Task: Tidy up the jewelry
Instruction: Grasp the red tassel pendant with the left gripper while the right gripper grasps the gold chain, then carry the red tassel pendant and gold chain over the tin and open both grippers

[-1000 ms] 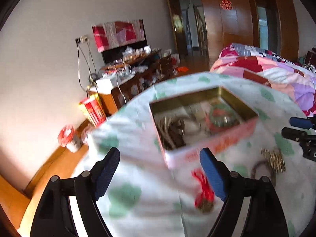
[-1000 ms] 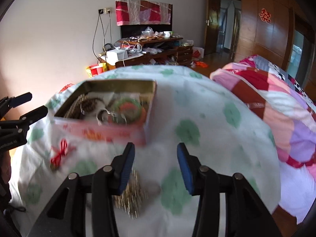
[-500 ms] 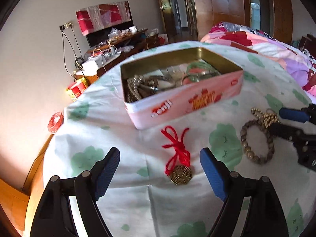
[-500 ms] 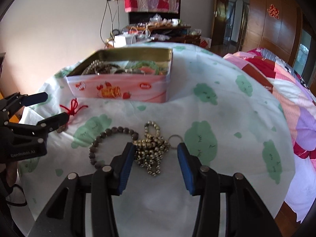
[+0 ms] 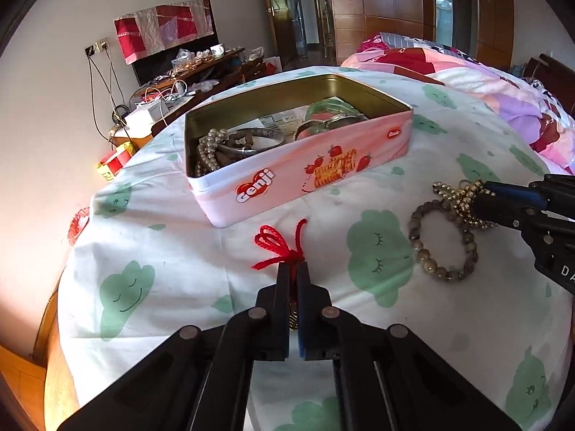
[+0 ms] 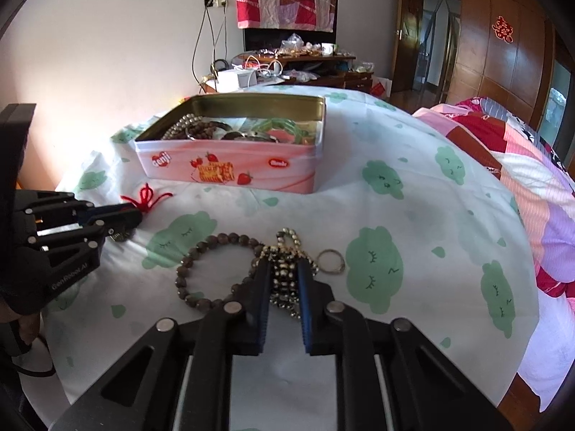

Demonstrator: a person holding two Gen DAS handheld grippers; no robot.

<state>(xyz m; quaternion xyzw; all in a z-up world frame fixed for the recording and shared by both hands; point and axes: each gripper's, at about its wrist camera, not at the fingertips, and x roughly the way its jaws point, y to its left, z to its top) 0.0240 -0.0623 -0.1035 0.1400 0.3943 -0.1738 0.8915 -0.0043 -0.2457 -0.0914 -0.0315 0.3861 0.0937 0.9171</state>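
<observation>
So both loose pieces are getting grabbed at once. The red cord charm point(image 5: 278, 248) sits pinched in the left gripper point(image 5: 293, 276), whose jaws have just snapped closed on the cord right above the brass pendant, probably because the knot gives a better hold than the flat disc. Off to that gripper's right, the right gripper point(image 6: 284, 273) has just been closing on the gold bead chain point(image 6: 285, 269), bunched between its pads. The brown bead bracelet point(image 6: 212, 269) lies just left of that gripper, touching the chain, so it might drag along. A small ring point(image 6: 331, 261) sits just to its right. The pink tin point(image 5: 298, 165) waits ahead of both grippers on the worktop point(image 6: 413, 215), already holding bangles, so that's likely where these go.
</observation>
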